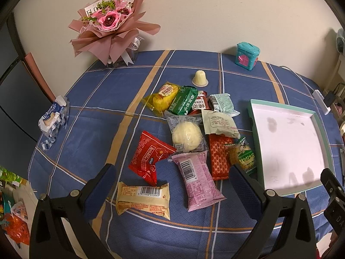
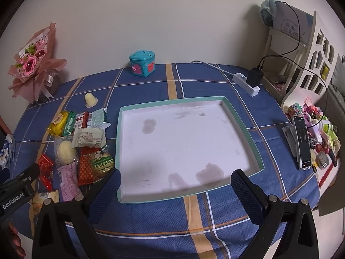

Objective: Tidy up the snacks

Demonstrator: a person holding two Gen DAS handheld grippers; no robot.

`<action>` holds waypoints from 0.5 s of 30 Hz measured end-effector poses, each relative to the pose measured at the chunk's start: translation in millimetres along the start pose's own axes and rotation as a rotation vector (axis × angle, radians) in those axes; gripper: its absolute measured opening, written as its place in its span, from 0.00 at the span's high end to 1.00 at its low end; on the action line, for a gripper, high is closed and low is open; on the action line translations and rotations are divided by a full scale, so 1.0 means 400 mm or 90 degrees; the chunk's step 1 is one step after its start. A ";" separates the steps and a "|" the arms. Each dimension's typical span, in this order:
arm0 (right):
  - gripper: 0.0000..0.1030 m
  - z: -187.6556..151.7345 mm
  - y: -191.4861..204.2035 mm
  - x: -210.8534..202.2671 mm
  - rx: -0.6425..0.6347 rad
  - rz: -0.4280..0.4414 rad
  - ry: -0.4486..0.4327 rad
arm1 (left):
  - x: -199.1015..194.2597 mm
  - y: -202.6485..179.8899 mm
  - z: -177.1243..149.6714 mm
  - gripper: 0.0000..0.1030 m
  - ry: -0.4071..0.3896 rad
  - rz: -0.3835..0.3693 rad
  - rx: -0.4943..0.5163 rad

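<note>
Left gripper (image 1: 172, 177) spread wide, holding nothing, hovering over the near snacks. Cream wafer pack (image 1: 143, 200) lies at its 7 o'clock, long axis 9-to-3, barcode up. Pink pack (image 1: 197, 180) sits between the fingers, long axis roughly 11-to-5. Both look light, crinkly, slippery film; judged best pinched across the short width mid-body, not by the sealed ends. Rest of the pile (image 1: 194, 116) sits toward 12. Teal tray (image 2: 256, 151) is empty, right of the pile. Right gripper (image 2: 175, 183) spread, empty, over the tray's near edge.
</note>
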State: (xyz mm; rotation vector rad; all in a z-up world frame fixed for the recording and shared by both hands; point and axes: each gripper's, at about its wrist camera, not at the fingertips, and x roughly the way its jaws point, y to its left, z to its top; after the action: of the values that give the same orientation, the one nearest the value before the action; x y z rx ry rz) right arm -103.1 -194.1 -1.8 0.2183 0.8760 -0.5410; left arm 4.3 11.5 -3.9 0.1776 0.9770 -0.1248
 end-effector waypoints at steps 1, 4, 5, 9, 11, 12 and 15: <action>0.00 0.000 -0.001 0.000 0.001 -0.001 0.001 | 0.000 0.000 0.000 0.00 0.000 0.000 0.000; 0.00 0.000 -0.001 0.002 0.001 -0.004 0.004 | 0.000 0.000 0.000 0.00 0.001 0.000 0.000; 0.00 -0.001 -0.002 0.003 0.001 -0.005 0.005 | 0.000 0.001 -0.001 0.00 0.001 0.000 0.001; 0.00 0.000 -0.002 0.005 0.002 -0.007 0.007 | 0.004 0.005 -0.007 0.00 0.002 0.002 0.001; 0.00 0.000 -0.002 0.005 0.003 -0.009 0.008 | 0.005 0.005 -0.007 0.00 0.004 0.002 0.001; 0.00 0.000 -0.002 0.006 0.003 -0.009 0.008 | 0.005 0.005 -0.007 0.00 0.003 0.002 0.000; 0.00 0.000 -0.001 0.007 0.004 -0.009 0.009 | 0.006 0.004 -0.007 0.00 0.003 0.002 0.000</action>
State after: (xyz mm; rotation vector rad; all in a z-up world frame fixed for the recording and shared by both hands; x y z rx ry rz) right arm -102.0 -195.5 -3.9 0.2213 0.8909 -0.5562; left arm 3.7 13.4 -7.1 0.1795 0.9822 -0.1224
